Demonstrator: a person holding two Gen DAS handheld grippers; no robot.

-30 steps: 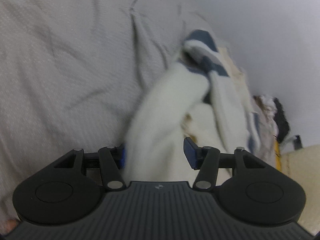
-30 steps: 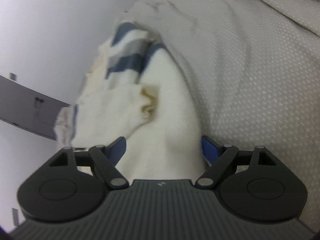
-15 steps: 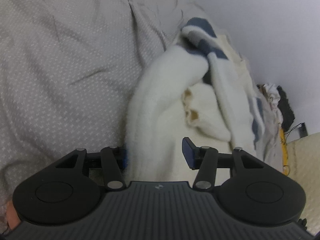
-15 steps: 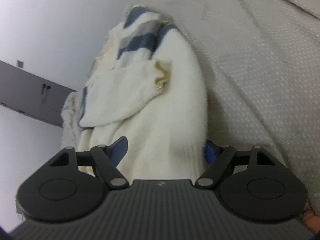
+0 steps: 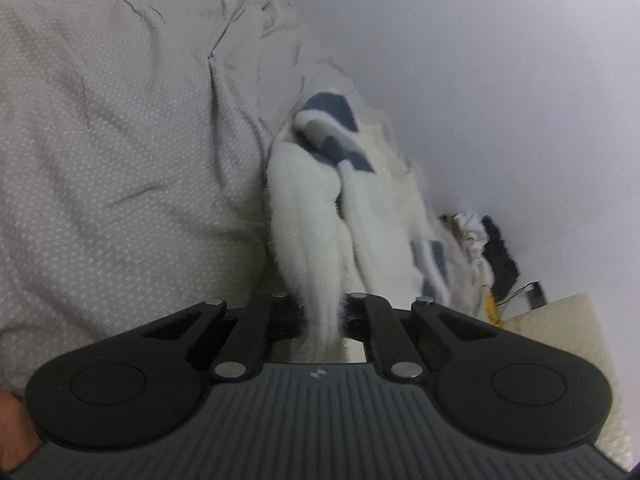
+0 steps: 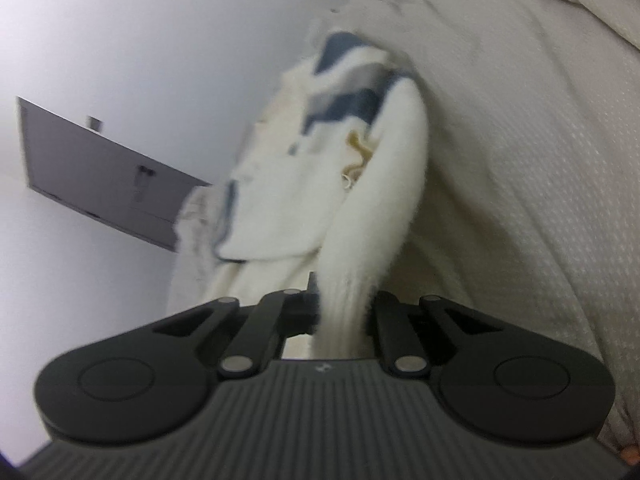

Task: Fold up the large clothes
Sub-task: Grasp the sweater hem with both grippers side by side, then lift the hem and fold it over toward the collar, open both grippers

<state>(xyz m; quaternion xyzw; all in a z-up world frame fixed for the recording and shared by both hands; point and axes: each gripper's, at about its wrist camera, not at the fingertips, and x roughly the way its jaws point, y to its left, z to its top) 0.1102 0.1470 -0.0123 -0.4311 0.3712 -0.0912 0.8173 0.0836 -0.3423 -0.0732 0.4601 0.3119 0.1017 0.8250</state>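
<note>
— Left wrist view: fluffy white sweater (image 5: 308, 216) with blue stripes, bunched on the pale dotted bedsheet (image 5: 120, 160), right up against the white wall (image 5: 480, 60).

— And the grip?

— Left gripper (image 5: 323, 320) just snapped in, jaws nearly together, pinching a thick fold of white knit. Cloth stretched taut, running from the pinch away toward the heap ahead.

— Over on the right wrist view?

— Same story. Right gripper (image 6: 343, 312) just clamped down too, squeezed tight on another white fold of the sweater (image 6: 384, 184). Fabric rising out of the pinch in a long band, then joining the crumpled bulk with the blue and grey stripes farther off.

— Around it?

— Bedsheet (image 6: 520, 160) to the right of the garment, wall (image 6: 120, 40) to the left, with a grey panel (image 6: 100, 176) on it. Back on the left view, a small jumble of other clothes (image 5: 484, 248) beyond the sweater, by the wall. Fingertip (image 5: 12, 432) peeking in at the lower left corner.
</note>
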